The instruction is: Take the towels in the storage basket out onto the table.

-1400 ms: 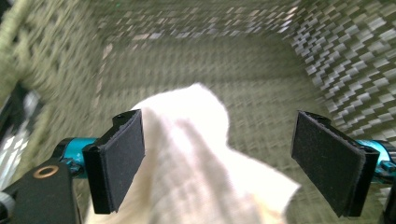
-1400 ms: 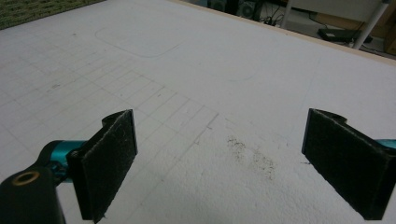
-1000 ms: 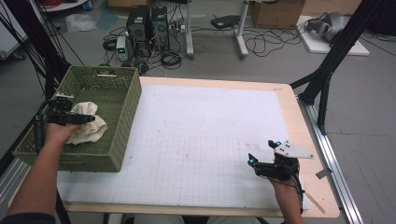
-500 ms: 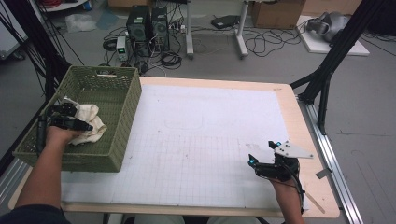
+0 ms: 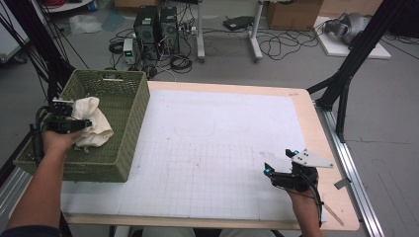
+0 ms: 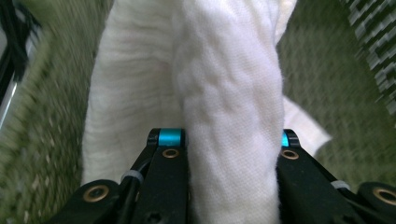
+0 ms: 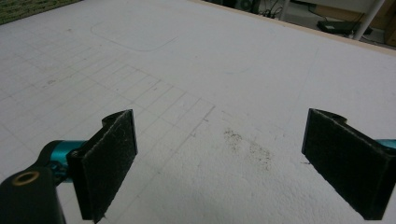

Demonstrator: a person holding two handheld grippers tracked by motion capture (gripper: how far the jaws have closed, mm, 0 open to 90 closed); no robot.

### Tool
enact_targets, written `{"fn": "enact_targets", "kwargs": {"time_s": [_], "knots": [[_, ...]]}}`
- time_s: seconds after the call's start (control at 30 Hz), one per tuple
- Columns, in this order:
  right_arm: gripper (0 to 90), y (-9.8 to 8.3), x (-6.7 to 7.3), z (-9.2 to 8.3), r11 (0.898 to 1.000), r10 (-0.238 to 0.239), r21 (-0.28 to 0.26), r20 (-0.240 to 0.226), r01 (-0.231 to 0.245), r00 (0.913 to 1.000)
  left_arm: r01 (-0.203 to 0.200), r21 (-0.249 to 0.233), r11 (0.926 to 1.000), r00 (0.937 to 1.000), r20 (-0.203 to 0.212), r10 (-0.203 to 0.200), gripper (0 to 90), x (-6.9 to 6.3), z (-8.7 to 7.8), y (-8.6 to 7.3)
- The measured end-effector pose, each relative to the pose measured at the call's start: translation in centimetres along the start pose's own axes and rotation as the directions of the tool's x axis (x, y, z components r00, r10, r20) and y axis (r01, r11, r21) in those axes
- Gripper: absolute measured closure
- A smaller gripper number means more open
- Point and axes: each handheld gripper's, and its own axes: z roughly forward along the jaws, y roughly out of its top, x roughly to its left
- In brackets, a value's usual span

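A crumpled white cloth [image 5: 93, 123] lies inside the green woven basket [image 5: 129, 129] at the table's left. My left gripper [image 5: 85, 124] reaches into the basket from the left; its jaws have just been closing and now pinch a thick fold of the cloth [image 6: 231, 130] between them. Near the table's front right, my right gripper [image 5: 277, 163] rests low over the white gridded mat [image 5: 217, 148], its jaws spread wide with nothing between its pads [image 7: 109, 158].
The basket's tall green walls surround the left gripper. A black frame post [image 5: 346, 74] stands past the table's right edge, and computer towers [image 5: 155, 24] and cables lie on the floor behind. A faint dirty smudge [image 7: 245, 144] marks the mat ahead of the right gripper.
The left gripper's jaws have closed on the cloth, and part of the cloth now stands bunched up higher in the basket. The right gripper has stayed put.
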Motion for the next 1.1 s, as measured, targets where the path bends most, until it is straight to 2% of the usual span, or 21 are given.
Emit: {"fn": "enact_targets", "kwargs": {"time_s": [0.07, 0.13, 0.17, 0.2, 0.33, 0.47, 0.5, 0.53, 0.57, 0.6, 0.63, 0.67, 0.7, 0.77, 0.8, 0.83, 0.87, 0.93, 0.97, 1.0, 1.1], "knots": [[9.6, 0.0, 0.0, 0.0, 1.0, 0.001, -0.001, 0.002, -0.001, 1.0, -0.003, -0.031, 0.9995, 1.0, 0.008, 0.004, 77.6, -0.1, -0.3, 0.1], [9.6, 0.0, -0.1, 0.0, 1.0, 0.003, -0.001, 0.002, -0.003, 1.0, 0.0, -0.097, 0.9953, 0.9999, 0.017, 0.002, 77.6, -0.2, -1.1, 0.3], [9.6, 0.0, -0.1, 0.0, 1.0, 0.005, -0.001, 0.004, -0.005, 1.0, 0.018, -0.165, 0.986, 0.999, 0.043, -0.011, 77.6, -0.2, -1.9, 0.5], [9.6, 0.0, -0.1, 0.0, 1.0, 0.006, -0.001, 0.003, -0.006, 1.0, 0.018, -0.165, 0.986, 0.999, 0.043, -0.011, 77.6, -0.2, -1.9, 0.5], [9.6, 0.1, 0.0, 0.1, 1.0, 0.005, -0.006, 0.002, -0.005, 1.0, 0.0, -0.256, 0.9667, 0.9978, 0.065, 0.017, 77.6, -0.4, -3.5, 1.1], [9.6, 0.2, 0.1, 0.1, 1.0, -0.002, -0.006, 0.002, 0.002, 1.0, -0.002, -0.342, 0.9398, 0.9967, 0.075, 0.029, 77.7, -0.7, -5.4, 2.0], [9.6, 0.2, 0.1, 0.1, 1.0, -0.002, -0.008, 0.002, 0.002, 1.0, -0.003, -0.385, 0.9231, 0.996, 0.082, 0.037, 77.8, -1.0, -6.3, 2.5], [9.6, 0.2, 0.1, 0.0, 1.0, -0.003, -0.008, 0.001, 0.003, 1.0, -0.006, -0.403, 0.9153, 0.9955, 0.083, 0.044, 77.8, -1.2, -6.8, 2.8], [9.6, 0.2, 0.1, 0.0, 1.0, -0.002, -0.01, 0.001, 0.002, 1.0, -0.012, -0.418, 0.9084, 0.9953, 0.082, 0.051, 77.9, -1.3, -7.3, 3.0], [9.6, 0.3, 0.1, 0.0, 1.0, 0.001, -0.012, 0.003, -0.001, 1.0, -0.012, -0.418, 0.9084, 0.9953, 0.082, 0.051, 77.9, -1.3, -7.3, 3.0], [9.6, 0.3, 0.1, 0.0, 1.0, 0.001, -0.012, 0.003, -0.001, 1.0, -0.016, -0.434, 0.9008, 0.9949, 0.082, 0.058, 77.9, -1.5, -7.8, 3.3], [9.7, 0.3, 0.1, 0.0, 1.0, -0.006, -0.014, 0.005, 0.006, 1.0, -0.016, -0.465, 0.8851, 0.9935, 0.092, 0.067, 77.9, -1.8, -8.7, 3.9], [9.7, 0.3, 0.1, 0.0, 1.0, -0.006, -0.014, 0.005, 0.006, 1.0, -0.016, -0.465, 0.8851, 0.9935, 0.092, 0.067, 77.8, -1.8, -8.7, 3.9], [9.6, 0.3, 0.1, -0.1, 1.0, 0.002, -0.012, 0.003, -0.002, 1.0, -0.027, -0.484, 0.8745, 0.9921, 0.094, 0.083, 77.8, -2.1, -9.3, 4.3], [9.6, 0.2, 0.1, -0.1, 1.0, -0.001, -0.013, 0.004, 0.001, 1.0, -0.033, -0.497, 0.8671, 0.9913, 0.095, 0.091, 77.8, -2.4, -9.7, 4.5], [9.6, 0.2, 0.1, -0.1, 1.0, 0.001, -0.013, 0.004, -0.001, 1.0, -0.037, -0.524, 0.851, 0.9892, 0.102, 0.106, 77.8, -2.8, -10.2, 4.8], [9.6, 0.3, 0.1, -0.1, 1.0, 0.004, -0.015, 0.005, -0.004, 1.0, -0.037, -0.524, 0.851, 0.9892, 0.102, 0.106, 77.8, -2.8, -10.2, 4.8], [9.6, 0.3, 0.1, -0.1, 1.0, 0.002, -0.014, 0.005, -0.002, 1.0, -0.036, -0.545, 0.8377, 0.9866, 0.114, 0.117, 77.8, -3.3, -10.7, 5.0], [9.6, 0.3, 0.1, -0.1, 1.0, 0.002, -0.014, 0.005, -0.001, 1.0, -0.043, -0.563, 0.8257, 0.9825, 0.126, 0.137, 77.8, -3.9, -11.2, 5.2], [9.6, 0.3, 0.1, -0.1, 1.0, 0.002, -0.014, 0.005, -0.001, 1.0, -0.043, -0.563, 0.8257, 0.9825, 0.126, 0.137, 77.9, -3.9, -11.2, 5.2], [9.6, 0.3, 0.1, -0.2, 1.0, -0.002, -0.019, 0.006, 0.003, 1.0, -0.053, -0.594, 0.8024, 0.9751, 0.142, 0.17, 77.9, -5.0, -12.1, 5.5]]}}
